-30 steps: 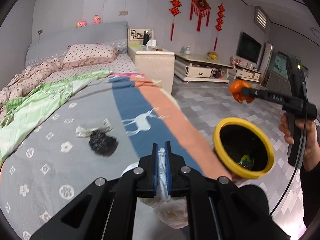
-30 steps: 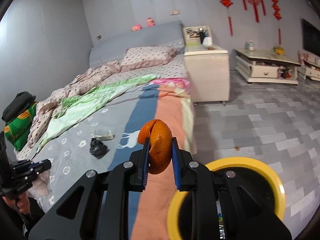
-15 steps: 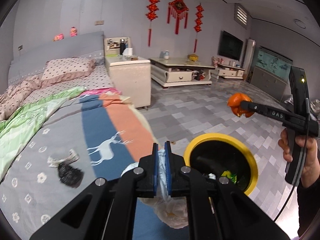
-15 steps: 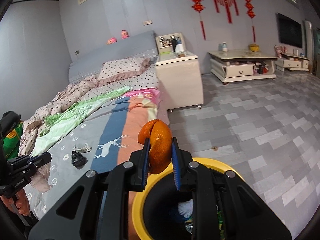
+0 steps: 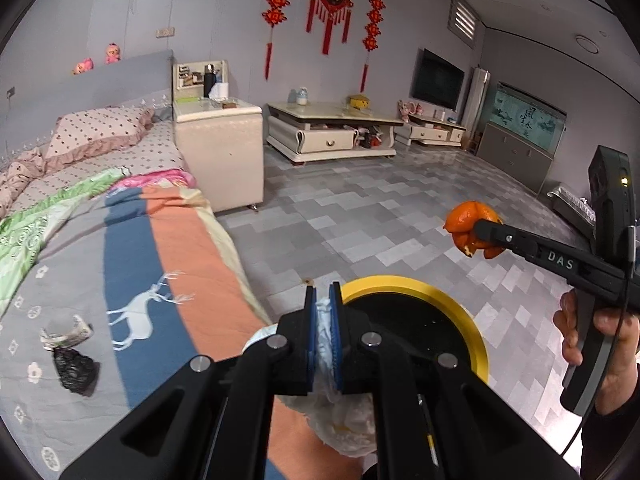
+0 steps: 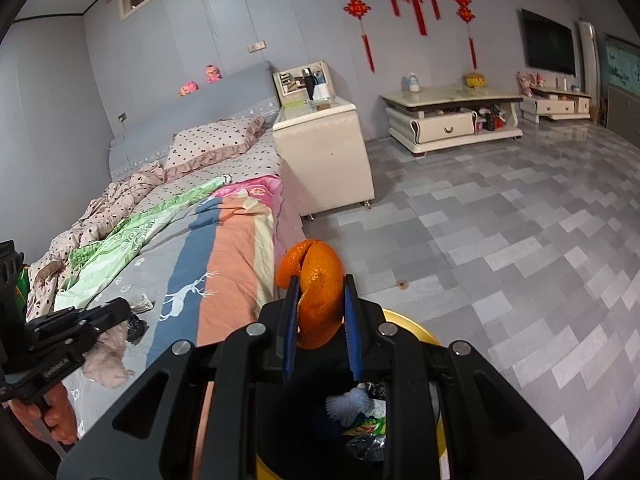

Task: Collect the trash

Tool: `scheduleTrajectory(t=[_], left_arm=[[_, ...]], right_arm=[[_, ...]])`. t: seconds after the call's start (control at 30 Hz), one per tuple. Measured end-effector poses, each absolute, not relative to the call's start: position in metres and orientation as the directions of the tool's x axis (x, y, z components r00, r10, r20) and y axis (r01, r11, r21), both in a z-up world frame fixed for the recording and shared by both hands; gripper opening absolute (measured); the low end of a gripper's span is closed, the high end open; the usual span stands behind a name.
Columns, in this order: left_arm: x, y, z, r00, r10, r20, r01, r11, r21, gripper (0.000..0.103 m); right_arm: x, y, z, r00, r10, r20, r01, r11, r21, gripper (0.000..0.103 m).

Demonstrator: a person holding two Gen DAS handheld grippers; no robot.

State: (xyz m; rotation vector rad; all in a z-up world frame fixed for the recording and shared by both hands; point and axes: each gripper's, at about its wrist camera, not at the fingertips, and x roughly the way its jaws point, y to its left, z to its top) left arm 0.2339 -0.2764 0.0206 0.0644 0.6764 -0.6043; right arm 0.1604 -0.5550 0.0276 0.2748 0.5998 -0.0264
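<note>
My left gripper (image 5: 323,300) is shut on a crumpled white tissue wad (image 5: 344,424) at the bed's edge, beside the yellow-rimmed black trash bin (image 5: 452,292). My right gripper (image 6: 320,292) is shut on an orange peel (image 6: 316,284) directly above the bin (image 6: 412,326), which holds several bits of trash. The peel also shows in the left wrist view (image 5: 470,228), above and right of the bin. A black crumpled bag (image 5: 76,372) and a white wrapper (image 5: 64,330) lie on the bed.
The bed (image 5: 60,240) with a striped deer blanket fills the left. A cream bedside cabinet (image 5: 218,152) and a low TV table (image 5: 332,132) stand farther back. Grey tiled floor (image 5: 380,216) spreads to the right.
Both grippers have swung from the bed toward the bin. The right gripper with the peel now hangs over the bin's mouth; the left with the tissue is near its rim.
</note>
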Motion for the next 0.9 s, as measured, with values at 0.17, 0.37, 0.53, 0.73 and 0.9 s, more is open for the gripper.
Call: scheduleTrajectory(t=[0.17, 0.37, 0.53, 0.73, 0.9], left_arm=[[0.241, -0.302, 0.003, 0.586, -0.507, -0.632, 0.555, 0.819, -0.142, 0.006], [0.244, -0.325, -0.017, 0.561, -0.509, -0.653, 0.573, 0.808, -0.138, 0.006], [0.244, -0.336, -0.028, 0.559, -0.502, -0.66, 0.568, 0.812, -0.136, 0.006], [0.24, -0.343, -0.032, 0.54, -0.516, -0.664, 0.575, 0.803, -0.157, 0.006], [0.233, -0.346, -0.029, 0.543, -0.531, -0.651, 0.588, 0.794, -0.157, 0.008]], right_arm=[[0.162, -0.565, 0.013, 0.812, 0.038, -0.583, 0.132, 0.96, 0.247, 0.02], [0.167, -0.577, -0.009, 0.788, 0.034, -0.614, 0.158, 0.954, 0.256, 0.02], [0.17, -0.585, -0.03, 0.766, 0.037, -0.642, 0.181, 0.945, 0.271, 0.02], [0.169, -0.586, -0.043, 0.754, 0.042, -0.655, 0.192, 0.94, 0.282, 0.02], [0.165, -0.584, -0.042, 0.758, 0.021, -0.652, 0.2, 0.944, 0.262, 0.024]])
